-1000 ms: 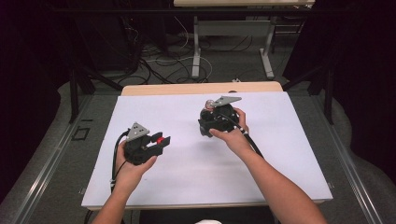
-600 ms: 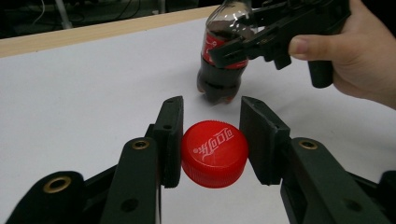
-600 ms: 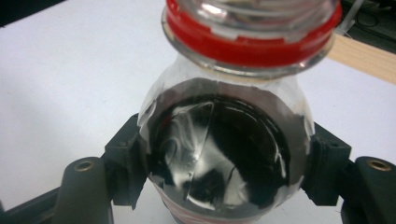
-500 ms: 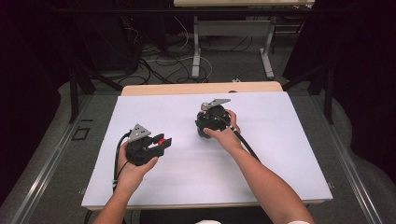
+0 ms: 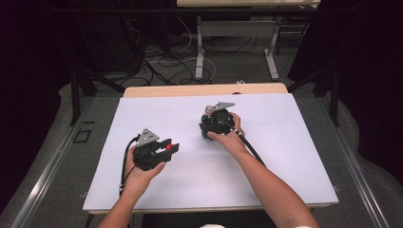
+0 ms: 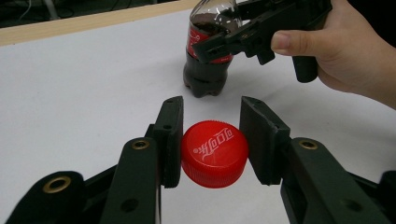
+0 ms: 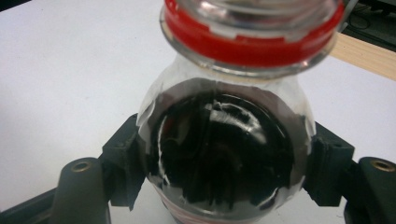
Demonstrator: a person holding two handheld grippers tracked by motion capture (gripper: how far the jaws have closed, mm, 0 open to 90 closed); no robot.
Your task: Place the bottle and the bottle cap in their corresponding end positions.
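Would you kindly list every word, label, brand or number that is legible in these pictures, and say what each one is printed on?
White stylised script logo, seemingly Chinese characters, too stylised to quote with certainty: on top of the red cap clamped in the left gripper.
Red label with white print, blurred and partly hidden by the right gripper, not readable: on the cola bottle.
No other text is legible.

White Coca-Cola script on red cap (image 6: 214,153)

Dim room beyond the white-topped table (image 5: 294,156), grey floor (image 5: 237,71) (cables (image 5: 157,61) strewn), second desk's legs (image 5: 199,47).
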